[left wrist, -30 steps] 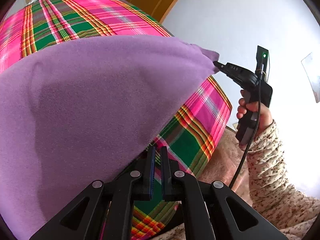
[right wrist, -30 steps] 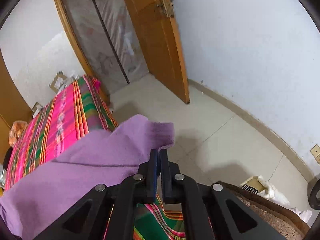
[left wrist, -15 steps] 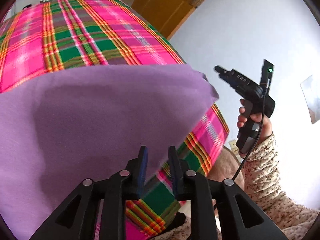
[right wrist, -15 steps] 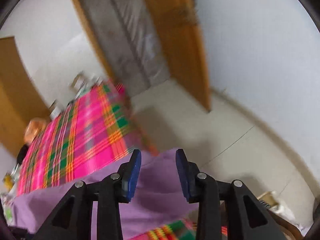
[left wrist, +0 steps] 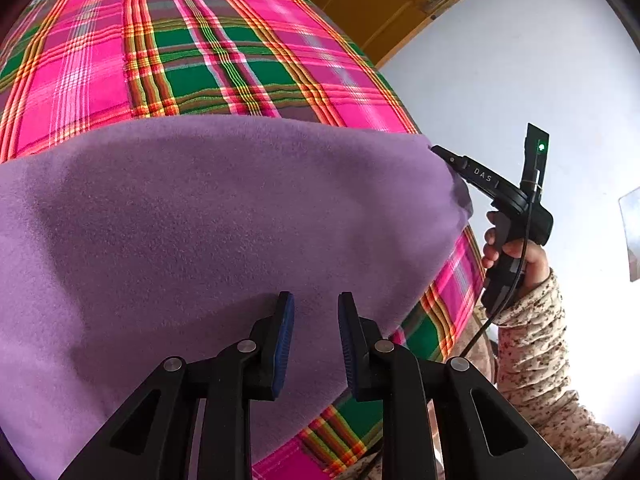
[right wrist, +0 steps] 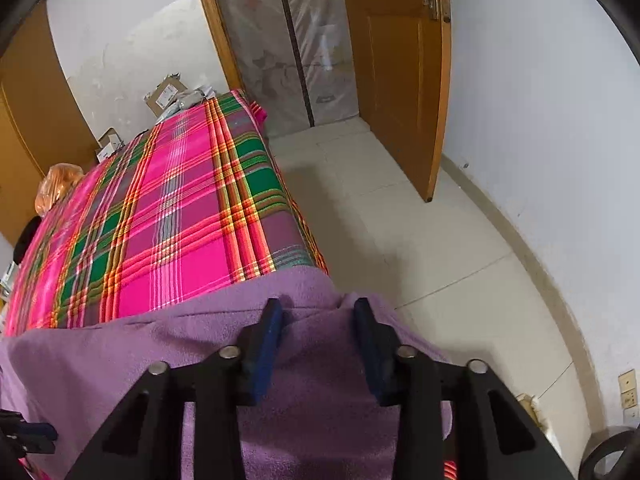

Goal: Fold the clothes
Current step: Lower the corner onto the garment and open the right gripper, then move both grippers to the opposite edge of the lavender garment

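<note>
1. A purple fleece garment (left wrist: 224, 216) is spread flat over the near end of a bed, on a plaid bedspread (left wrist: 224, 48) of pink, green and orange checks; in the right wrist view the same fleece (right wrist: 320, 412) is seen reaching to the bed's near corner, where it hangs slightly over the edge.
2. The left gripper (left wrist: 316, 334) is seen with its jaws parted and nothing between them; its blue pads (left wrist: 285, 344) are poised just above the fleece, near that cloth's lower edge.
3. The right gripper (right wrist: 319, 338) is likewise released, its jaws spread wide over the fleece at the corner, with no cloth pinched between the blue pads (right wrist: 268, 350).
4. In the left wrist view, the right gripper (left wrist: 442, 153) is seen from the side, its tip at the far right corner of the fleece; whether the tip touches the cloth cannot be told. It is held by the right hand (left wrist: 516, 254), whose arm is covered by a speckled cream sleeve (left wrist: 536, 344).
5. Beyond the bed, in the right wrist view, a pale tiled floor (right wrist: 420, 248) is shown, with an open wooden door (right wrist: 400, 72) against a white wall (right wrist: 540, 112).
6. Cardboard boxes (right wrist: 164, 94) are seen at the bed's far end, and an orange bag (right wrist: 60, 186) at its left edge.
</note>
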A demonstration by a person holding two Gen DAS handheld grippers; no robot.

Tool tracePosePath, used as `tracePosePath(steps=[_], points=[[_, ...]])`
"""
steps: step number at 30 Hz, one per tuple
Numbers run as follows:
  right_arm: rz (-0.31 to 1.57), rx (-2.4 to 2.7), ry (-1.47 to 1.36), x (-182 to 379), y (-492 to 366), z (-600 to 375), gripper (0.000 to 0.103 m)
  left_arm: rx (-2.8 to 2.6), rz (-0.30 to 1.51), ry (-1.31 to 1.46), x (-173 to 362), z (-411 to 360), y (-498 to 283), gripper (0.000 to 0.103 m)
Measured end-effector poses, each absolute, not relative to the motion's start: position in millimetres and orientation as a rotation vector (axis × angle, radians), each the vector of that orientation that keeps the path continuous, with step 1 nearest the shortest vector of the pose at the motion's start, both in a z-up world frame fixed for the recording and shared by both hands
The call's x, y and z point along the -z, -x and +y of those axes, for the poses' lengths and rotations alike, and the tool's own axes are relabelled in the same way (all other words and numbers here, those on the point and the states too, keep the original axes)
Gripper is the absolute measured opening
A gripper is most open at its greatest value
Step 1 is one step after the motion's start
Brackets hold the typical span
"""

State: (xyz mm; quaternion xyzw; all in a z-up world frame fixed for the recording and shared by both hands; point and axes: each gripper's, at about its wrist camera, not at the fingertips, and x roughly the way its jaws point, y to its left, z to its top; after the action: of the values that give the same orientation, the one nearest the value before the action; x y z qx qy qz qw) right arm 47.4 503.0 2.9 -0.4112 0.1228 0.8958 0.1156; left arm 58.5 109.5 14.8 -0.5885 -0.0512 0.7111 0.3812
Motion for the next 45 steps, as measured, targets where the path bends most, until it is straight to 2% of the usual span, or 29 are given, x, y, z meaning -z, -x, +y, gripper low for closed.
tracePosePath(steps=[2, 8, 12, 17, 20, 23, 25, 28, 34, 40, 45], points=[[0.319, -2.628, 1.161, -6.9, -48.6, 497.6, 0.011, -1.806, -0.140, 1.502, -13.7, 110.8, -56.4, 0.023], [0.338, -2.643, 1.032, -27.7, -41.4, 501.5, 0.011, -1.795, -0.148, 1.503, -15.1, 108.3, -54.4, 0.023], [0.286, -2.575, 1.127, -15.0, -18.5, 500.6, 0.011, -1.789, -0.160, 1.505, -14.9, 105.5, -54.2, 0.023], [0.334, -2.495, 1.156, -4.9, -15.2, 508.3, 0.019, -1.783, -0.170, 1.506, -14.5, 102.9, -55.4, 0.023], [0.311, -2.470, 1.142, -8.4, -20.2, 507.9, 0.027, -1.783, -0.179, 1.506, -14.5, 100.1, -55.5, 0.023], [0.261, -2.501, 1.086, -17.5, -31.9, 495.9, 0.028, -1.790, -0.187, 1.502, -15.4, 95.2, -54.8, 0.023], [0.248, -2.563, 1.086, -16.6, -39.5, 485.1, 0.034, -1.799, -0.192, 1.497, -16.5, 90.0, -54.4, 0.023], [0.200, -2.522, 1.172, -2.3, -43.8, 478.1, 0.035, -1.833, -0.206, 1.492, -19.7, 73.9, -54.5, 0.023], [0.318, -2.438, 1.139, -2.9, -70.2, 482.3, 0.038, -1.911, -0.303, 1.494, -23.6, 19.8, -55.5, 0.023], [0.178, -2.617, 1.098, -15.8, -89.7, 405.7, 0.038, -1.989, -0.426, 1.491, -24.8, -35.7, -55.0, 0.026], [0.092, -2.651, 1.186, -10.6, -92.9, 346.7, 0.038, -2.077, -0.482, 1.500, -25.5, -86.5, -57.6, 0.026]])
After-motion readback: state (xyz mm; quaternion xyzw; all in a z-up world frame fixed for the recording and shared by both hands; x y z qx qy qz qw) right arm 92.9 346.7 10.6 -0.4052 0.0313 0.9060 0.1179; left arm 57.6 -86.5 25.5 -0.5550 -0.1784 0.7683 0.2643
